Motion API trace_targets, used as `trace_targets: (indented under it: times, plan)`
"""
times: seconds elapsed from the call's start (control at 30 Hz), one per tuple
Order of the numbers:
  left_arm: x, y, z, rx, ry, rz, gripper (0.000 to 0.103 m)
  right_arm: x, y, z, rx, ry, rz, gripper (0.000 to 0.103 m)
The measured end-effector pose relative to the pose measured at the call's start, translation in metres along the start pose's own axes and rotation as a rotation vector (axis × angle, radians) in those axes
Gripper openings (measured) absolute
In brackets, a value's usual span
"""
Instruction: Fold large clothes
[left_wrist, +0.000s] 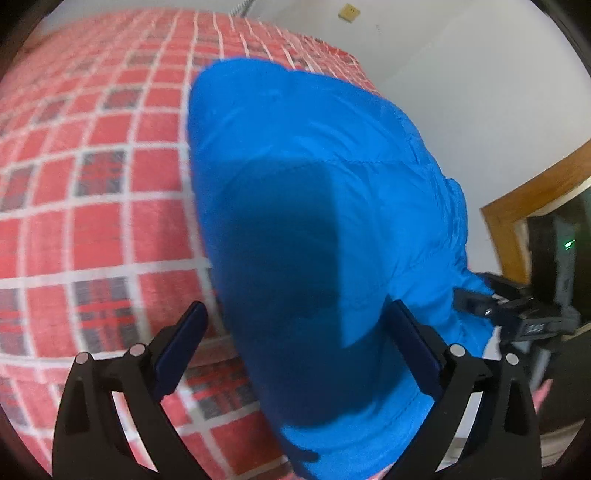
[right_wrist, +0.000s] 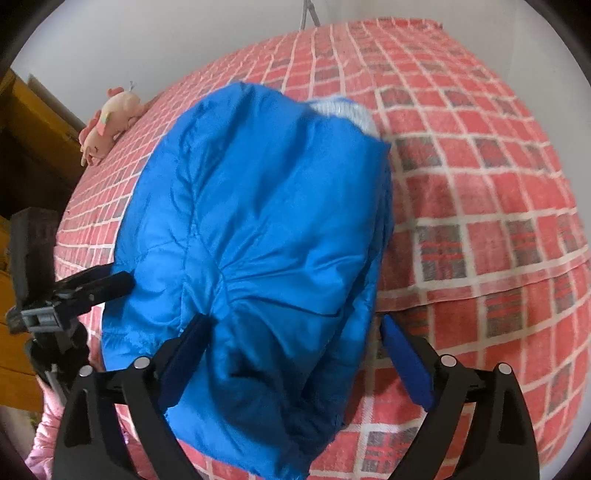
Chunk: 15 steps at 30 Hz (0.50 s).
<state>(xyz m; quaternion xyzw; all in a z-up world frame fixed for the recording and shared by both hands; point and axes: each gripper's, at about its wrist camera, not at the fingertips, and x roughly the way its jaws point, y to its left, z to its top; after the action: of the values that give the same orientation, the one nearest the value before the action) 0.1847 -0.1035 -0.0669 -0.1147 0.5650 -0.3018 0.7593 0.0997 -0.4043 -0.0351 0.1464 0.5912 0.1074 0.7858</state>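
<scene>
Red plaid bed (left_wrist: 92, 155) against white wall (left_wrist: 461, 74) | blue jacket (right_wrist: 258, 229) bunched on bed, lying between both sets of fingers | left gripper (left_wrist: 295, 354) spread wide around jacket | right gripper (right_wrist: 295, 354) spread wide likewise | pink plush (right_wrist: 110, 122) at bed's far edge

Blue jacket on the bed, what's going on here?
A person with a handheld gripper in each hand is folding a blue puffer jacket on a bed with a red plaid cover. Both the left gripper and the right gripper have their jaws spread wide with the near end of the jacket between the fingers; neither is visibly clamped on it. The jacket already lies as a compact bundle. A pink plush toy sits at the bed's far edge.
</scene>
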Motion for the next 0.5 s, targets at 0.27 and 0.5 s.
trace_targets:
  times: [0.27, 0.5]
  plan:
    - [0.02, 0.001, 0.001, 0.011, -0.006, -0.109, 0.091, 0.021, -0.017, 0.003, 0.009, -0.004, 0.188, 0.085]
    - [0.008, -0.008, 0.0, 0.057, -0.069, -0.121, 0.076, -0.009, -0.005, -0.005, -0.089, -0.137, 0.204, 0.052]
